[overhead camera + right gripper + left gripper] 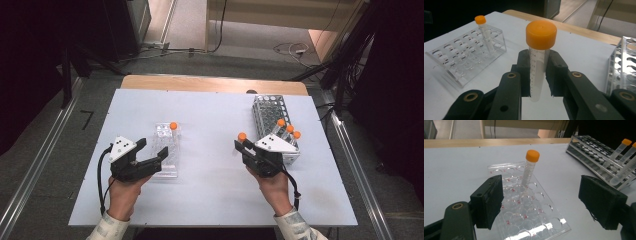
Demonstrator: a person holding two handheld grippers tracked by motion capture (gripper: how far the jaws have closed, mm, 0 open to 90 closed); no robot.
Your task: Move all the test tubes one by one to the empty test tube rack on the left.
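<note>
Spread wide, my left gripper hovers at the clear rack, which has one tube seated. Right gripper pinches another tube; three wait in the metal rack, I judge.

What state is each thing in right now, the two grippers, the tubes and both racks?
Left gripper: open, jaws either side of the clear rack's near end.
Right gripper: shut on an orange-capped tube, held upright.
Clear rack: flat on the table, one capped tube standing in it.
Metal rack: three capped tubes leaning in its near end.
</note>
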